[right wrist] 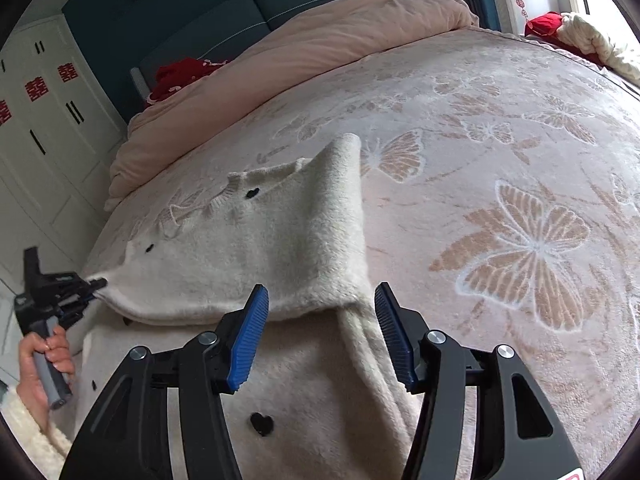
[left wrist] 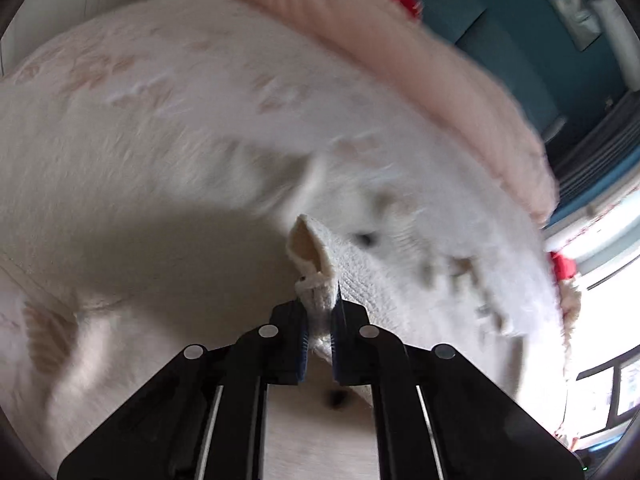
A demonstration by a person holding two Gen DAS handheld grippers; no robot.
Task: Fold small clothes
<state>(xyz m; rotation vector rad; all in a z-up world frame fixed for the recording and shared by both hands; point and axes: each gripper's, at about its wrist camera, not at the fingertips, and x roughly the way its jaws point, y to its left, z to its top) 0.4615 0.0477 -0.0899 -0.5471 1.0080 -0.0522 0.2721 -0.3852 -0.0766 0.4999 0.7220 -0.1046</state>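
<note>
Cream sweater point(right wrist: 256, 248) spread across lower centre of the right wrist view, on a butterfly-print blanket point(right wrist: 520, 208), with a fold edge running across just above the blue pads. Small black hearts dotted over the knit.

Left gripper point(left wrist: 319, 312) pinched tight on a knit corner, low centre in its own view; seen again at far left of the right wrist view point(right wrist: 94, 286), gripping the fold's left end, with a hand point(right wrist: 46, 356) wrapped round the handle. Left view smeared, so fine detail beyond the pinch uncertain.

Right gripper point(right wrist: 322, 320) half open, pads either side of the fold's right end, hanging just over it, nothing clamped. Whether the pads brush the cloth: cannot tell.

Likely step: securing the 2nd corner before carrying the fold over. To do it well:
- Lower onto the fold's corner, taking both layers, not just the top.
- Close fully before lifting.
- Match the left side's height, keeping the edge taut and straight.
- Avoid snagging the blanket pile underneath.
- Move both together, laying edge to edge, then release.
</note>
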